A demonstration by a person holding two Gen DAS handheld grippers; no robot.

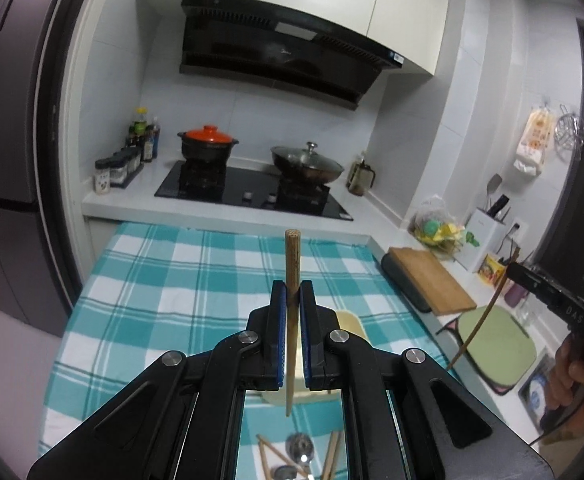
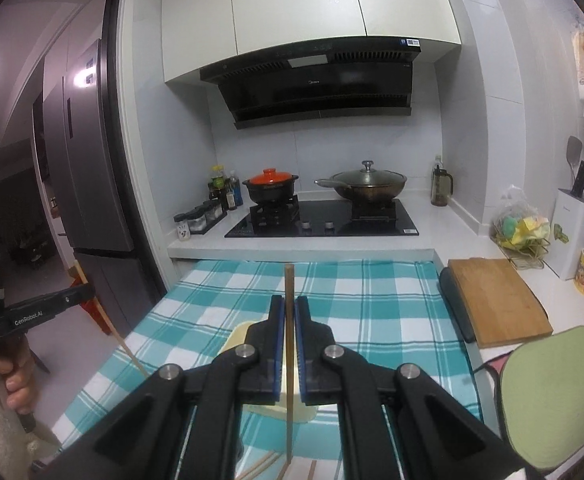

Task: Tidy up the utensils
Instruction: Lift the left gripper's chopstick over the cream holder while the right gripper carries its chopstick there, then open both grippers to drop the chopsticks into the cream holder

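Gripping one chopstick apiece, two handheld grippers hang above a teal-checked cloth (image 2: 371, 304) in a small kitchen.

Left gripper (image 1: 292, 294): its blue pads are clamped on a pale wooden chopstick (image 1: 292, 264) that stands nearly upright, the blunt top poking above the fingertips and the thin end hanging below them. Right gripper (image 2: 290, 308): likewise closed tight, on a darker chopstick (image 2: 289, 360) that is also close to vertical, running up past the tips and down beneath the fingers.

Below and just ahead of both tools sits a cream tray (image 2: 238, 334) on the cloth, mostly hidden by the fingers. Under the left gripper, close to the person, more chopsticks (image 1: 266, 456) and a metal spoon (image 1: 299, 446) lie loose on the cloth; under the right gripper a few chopstick ends (image 2: 258, 466) show at the near edge.

Each tool appears in the other's view: the right one off to the left gripper's right with its stick slanting down, the left one (image 2: 32, 312) off to the right gripper's left, a hand (image 2: 14, 380) wrapped round its grip.

Ahead of both, beyond the cloth, a stove (image 2: 323, 222) carries an orange-lidded pot (image 2: 271, 186) and a lidded wok (image 2: 365, 186). To the right lie a wooden board (image 2: 495, 300) and a green mat (image 2: 551, 392).
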